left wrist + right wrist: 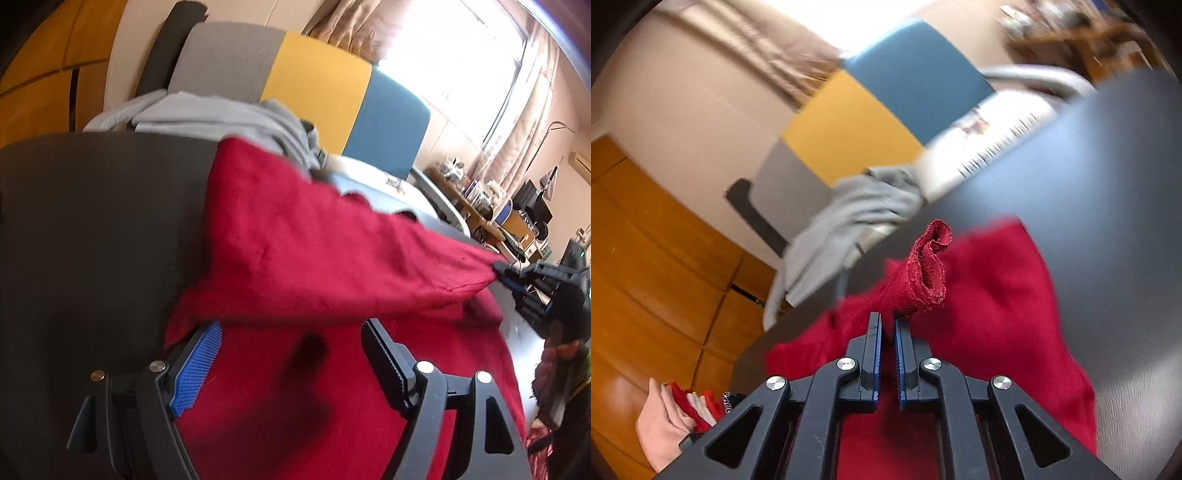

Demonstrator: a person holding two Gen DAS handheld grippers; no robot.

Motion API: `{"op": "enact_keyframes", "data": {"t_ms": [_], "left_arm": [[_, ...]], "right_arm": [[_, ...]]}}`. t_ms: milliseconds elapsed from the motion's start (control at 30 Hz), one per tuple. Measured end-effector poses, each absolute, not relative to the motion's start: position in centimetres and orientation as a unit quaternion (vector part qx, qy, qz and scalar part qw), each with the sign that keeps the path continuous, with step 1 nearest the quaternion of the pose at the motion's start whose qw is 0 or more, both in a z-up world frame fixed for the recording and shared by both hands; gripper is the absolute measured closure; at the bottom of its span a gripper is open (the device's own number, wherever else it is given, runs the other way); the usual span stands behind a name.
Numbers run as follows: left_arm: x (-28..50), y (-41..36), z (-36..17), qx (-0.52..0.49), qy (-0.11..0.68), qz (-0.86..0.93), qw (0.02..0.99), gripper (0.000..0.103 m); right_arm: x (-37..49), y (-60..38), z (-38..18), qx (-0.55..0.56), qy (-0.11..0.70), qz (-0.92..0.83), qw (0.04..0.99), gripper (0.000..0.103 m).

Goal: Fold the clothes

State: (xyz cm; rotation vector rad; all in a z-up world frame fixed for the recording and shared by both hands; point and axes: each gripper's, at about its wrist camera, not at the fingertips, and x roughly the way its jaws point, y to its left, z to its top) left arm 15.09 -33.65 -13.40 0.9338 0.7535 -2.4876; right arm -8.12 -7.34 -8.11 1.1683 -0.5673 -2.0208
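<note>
Red cloth (332,258) lies on the dark table (92,240), most of it flat near the front edge, w/ 1 corner lifted off toward the right and stretched to a point. Looks like a fuzzy knit – soft, light, no stiffness, so it'll sag and drape wherever it isn't held; prob. grippy against the ribbed pads, not slippery. Best hold is at hems/corners, pinching 1 or 2 layers only; a mid-panel grab would bunch it.

Right gripper (887,325) is closed tight, pads nearly together, pinching the cloth's edge – a curled bit of hem (932,266) sticks up just past the tips. In the left view it shows at the far right, holding that lifted corner.

Left gripper (291,332) stands wide apart over the flat part of the cloth, nothing between its pads; whether it touches the fabric I can't tell.

Beyond: grey clothes (221,114) piled at the table's far edge, a chair back (314,81) in grey, yellow & blue behind them, bright window (461,66) w/ curtains.
</note>
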Motion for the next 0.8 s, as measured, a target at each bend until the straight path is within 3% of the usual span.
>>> {"op": "enact_keyframes", "data": {"t_ms": [167,500,733,800], "left_arm": [[16.9,-33.7,-13.4,0.325,0.280,-0.882,0.193,0.023],[18.4,-33.7,-13.1,0.318,0.304,-0.877,0.191,0.023],[18.2,-35.2,-11.5,0.302,0.302,-0.880,0.209,0.023],[17.8,-35.9,-11.3,0.304,0.295,-0.880,0.216,0.023]], "right_arm": [[-7.8,-5.0,-12.0,0.480,-0.226,-0.778,0.337,0.096],[-7.8,-3.0,-12.6,0.493,-0.207,-0.777,0.332,0.096],[-7.7,-2.2,-12.3,0.480,-0.216,-0.775,0.351,0.090],[-7.7,-1.7,-12.3,0.482,-0.225,-0.769,0.355,0.083]]}}
